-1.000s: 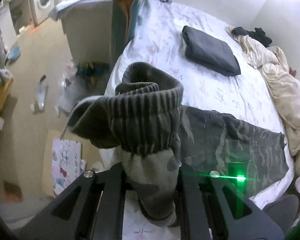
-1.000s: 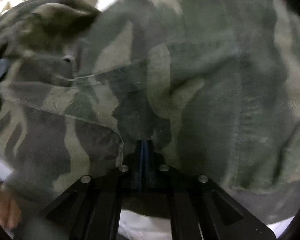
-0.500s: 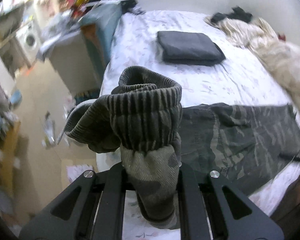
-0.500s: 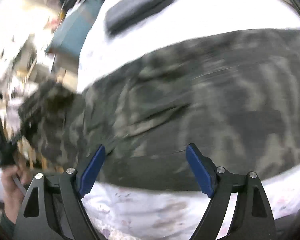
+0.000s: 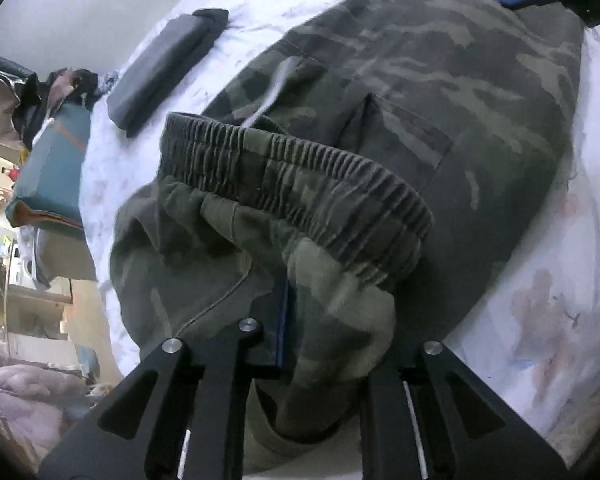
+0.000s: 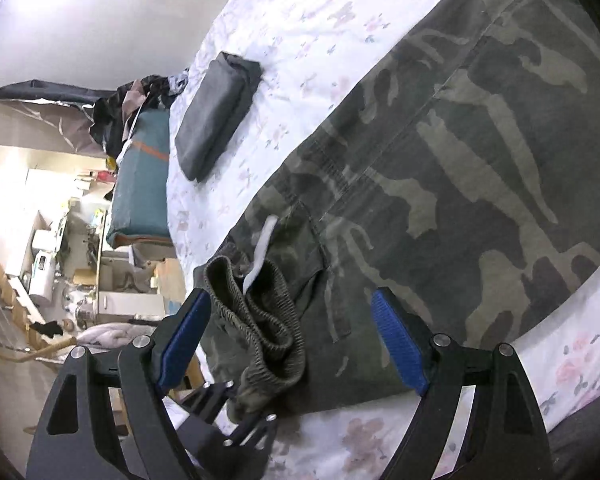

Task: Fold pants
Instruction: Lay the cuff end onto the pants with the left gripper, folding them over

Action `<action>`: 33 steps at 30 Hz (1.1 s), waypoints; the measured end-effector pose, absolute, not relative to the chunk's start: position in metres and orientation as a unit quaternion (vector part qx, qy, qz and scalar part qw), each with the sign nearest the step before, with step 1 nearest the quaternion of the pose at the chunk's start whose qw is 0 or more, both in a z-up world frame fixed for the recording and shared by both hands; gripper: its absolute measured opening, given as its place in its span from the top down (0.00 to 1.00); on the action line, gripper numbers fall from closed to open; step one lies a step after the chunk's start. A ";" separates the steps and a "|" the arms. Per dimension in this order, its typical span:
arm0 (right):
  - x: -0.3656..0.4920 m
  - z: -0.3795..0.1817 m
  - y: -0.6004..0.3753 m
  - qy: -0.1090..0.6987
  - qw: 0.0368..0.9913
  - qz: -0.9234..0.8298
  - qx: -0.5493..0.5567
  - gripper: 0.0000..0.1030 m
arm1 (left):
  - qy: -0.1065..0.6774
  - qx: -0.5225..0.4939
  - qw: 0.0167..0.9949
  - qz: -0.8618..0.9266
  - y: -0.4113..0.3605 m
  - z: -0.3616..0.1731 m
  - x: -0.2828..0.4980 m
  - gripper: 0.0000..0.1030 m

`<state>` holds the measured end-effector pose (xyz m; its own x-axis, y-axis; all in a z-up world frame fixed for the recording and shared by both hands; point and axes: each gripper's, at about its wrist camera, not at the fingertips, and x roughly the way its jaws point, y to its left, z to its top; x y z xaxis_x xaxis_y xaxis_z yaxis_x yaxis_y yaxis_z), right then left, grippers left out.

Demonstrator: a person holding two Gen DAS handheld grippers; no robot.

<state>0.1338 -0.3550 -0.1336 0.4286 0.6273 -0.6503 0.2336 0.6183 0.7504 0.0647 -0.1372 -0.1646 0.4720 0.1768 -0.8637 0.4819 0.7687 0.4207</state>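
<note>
Left gripper (image 5: 324, 344) fingers nearly closed, just easing, on camouflage pants (image 5: 440, 92) cuff (image 5: 296, 184); right gripper (image 6: 288, 340) fingers wide, empty. Risk: cuff slips free early, fold lands crooked.

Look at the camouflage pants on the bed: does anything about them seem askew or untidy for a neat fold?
Yes. The ribbed cuff lies bunched and crumpled on the camouflage pants, pinched in the left gripper. A white drawstring pokes out loose. The rest lies fairly flat on the floral sheet.

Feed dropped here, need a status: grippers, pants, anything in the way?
Left gripper clamped on pants cuff. Right gripper open, empty. Folded dark garment lies apart.
</note>
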 end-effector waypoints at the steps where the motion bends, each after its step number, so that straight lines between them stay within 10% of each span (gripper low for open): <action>1: 0.134 -0.133 -0.354 0.519 0.735 0.138 0.414 0.17 | 0.510 0.304 0.797 -0.106 -0.130 -0.158 0.065 0.82; 5: 0.138 -0.129 -0.338 0.529 0.737 0.157 0.390 0.17 | 0.541 0.165 0.807 -0.169 -0.086 -0.120 0.069 0.56; 7: 0.141 -0.128 -0.328 0.534 0.743 0.160 0.371 0.17 | 0.540 0.072 0.816 -0.194 -0.054 -0.096 0.068 0.20; 9: 0.144 -0.127 -0.314 0.543 0.751 0.166 0.336 0.17 | 0.524 0.012 0.828 -0.200 -0.023 -0.074 0.062 0.07; 22: 0.220 -0.135 -0.183 0.575 0.778 0.212 0.138 0.20 | 0.568 -0.064 0.817 0.077 0.086 -0.110 0.107 0.05; 24: 0.235 -0.150 -0.166 0.588 0.766 0.228 0.125 0.38 | 0.584 -0.066 0.806 0.071 0.083 -0.120 0.108 0.05; 26: 0.241 -0.155 -0.159 0.590 0.761 0.241 0.121 0.80 | 0.598 -0.046 0.797 0.068 0.079 -0.128 0.107 0.05; 33: 0.247 -0.164 -0.222 0.562 0.773 0.154 0.249 0.89 | 0.647 -0.027 0.760 0.057 0.070 -0.160 0.102 0.05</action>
<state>0.2471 -0.2220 -0.1639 0.3200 0.5172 -0.7938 0.0420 0.8293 0.5573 0.1023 0.0699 -0.1602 0.1554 0.0513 -0.9865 -0.1215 0.9921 0.0325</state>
